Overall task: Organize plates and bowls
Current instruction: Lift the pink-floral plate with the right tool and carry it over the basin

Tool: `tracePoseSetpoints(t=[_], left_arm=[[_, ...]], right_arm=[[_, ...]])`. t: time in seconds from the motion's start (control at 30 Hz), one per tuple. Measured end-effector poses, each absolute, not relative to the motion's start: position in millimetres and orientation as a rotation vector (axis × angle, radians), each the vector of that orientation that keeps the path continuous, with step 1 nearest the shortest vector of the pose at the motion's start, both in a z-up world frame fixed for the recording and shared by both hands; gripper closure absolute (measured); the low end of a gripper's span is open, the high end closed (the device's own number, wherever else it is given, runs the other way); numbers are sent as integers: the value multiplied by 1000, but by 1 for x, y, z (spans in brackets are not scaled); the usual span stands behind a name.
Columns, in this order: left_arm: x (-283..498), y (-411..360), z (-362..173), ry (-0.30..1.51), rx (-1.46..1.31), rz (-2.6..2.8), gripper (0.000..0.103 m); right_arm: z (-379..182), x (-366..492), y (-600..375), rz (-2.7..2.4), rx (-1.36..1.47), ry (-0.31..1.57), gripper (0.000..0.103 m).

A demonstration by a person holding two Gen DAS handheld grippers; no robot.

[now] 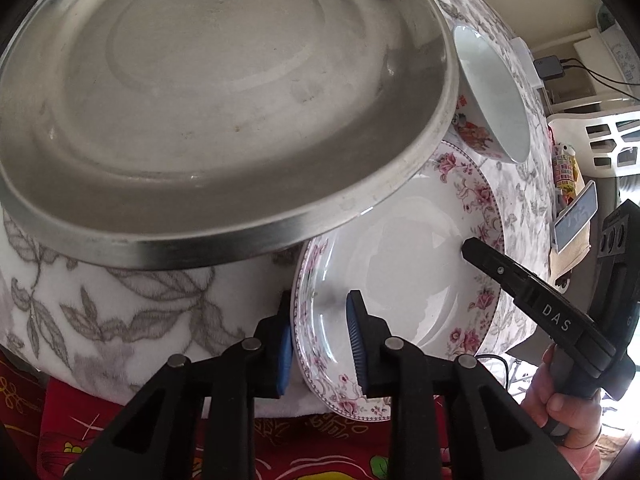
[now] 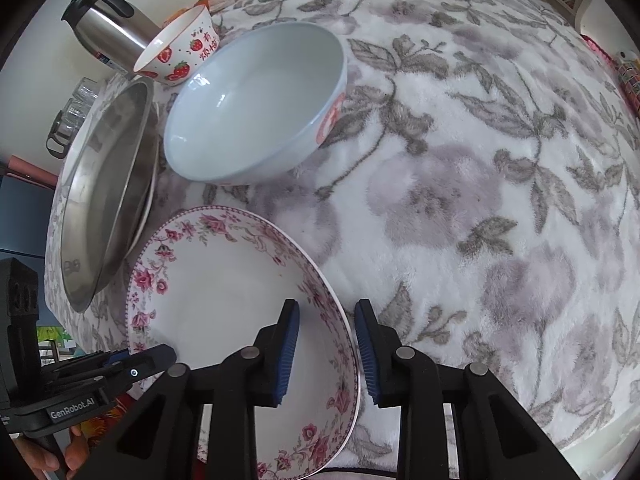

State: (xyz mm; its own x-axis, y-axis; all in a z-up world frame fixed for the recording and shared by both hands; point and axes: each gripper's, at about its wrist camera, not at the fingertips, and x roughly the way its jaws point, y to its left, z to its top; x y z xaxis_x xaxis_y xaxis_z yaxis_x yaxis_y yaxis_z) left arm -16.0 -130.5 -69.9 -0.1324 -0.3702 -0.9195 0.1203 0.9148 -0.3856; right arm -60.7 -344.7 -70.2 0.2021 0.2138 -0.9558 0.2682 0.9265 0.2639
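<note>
Left hand-held gripper [image 1: 320, 340], right hand-held gripper [image 2: 326, 350]: narrow, straddling floral plate [image 2: 216, 304] rim

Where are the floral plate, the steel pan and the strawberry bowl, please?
floral plate [image 2: 208, 308], right wrist view, white centre.
steel pan [image 1: 208, 92], left wrist view, inner base.
strawberry bowl [image 2: 188, 54], right wrist view, outer wall.

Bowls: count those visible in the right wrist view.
2. A large white bowl sits on the floral cloth beyond the floral plate; a small strawberry bowl sits behind it by the kettle. Others may be hidden.
</note>
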Motion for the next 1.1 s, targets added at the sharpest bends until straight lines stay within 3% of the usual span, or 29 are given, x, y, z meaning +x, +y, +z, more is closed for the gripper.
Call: tracePoseSetpoints(t=[1.1], left_arm=[[-31, -138, -18, 1471, -208, -603, 77]], right_arm=[[-17, -101, -380, 9, 568, 1153, 72]])
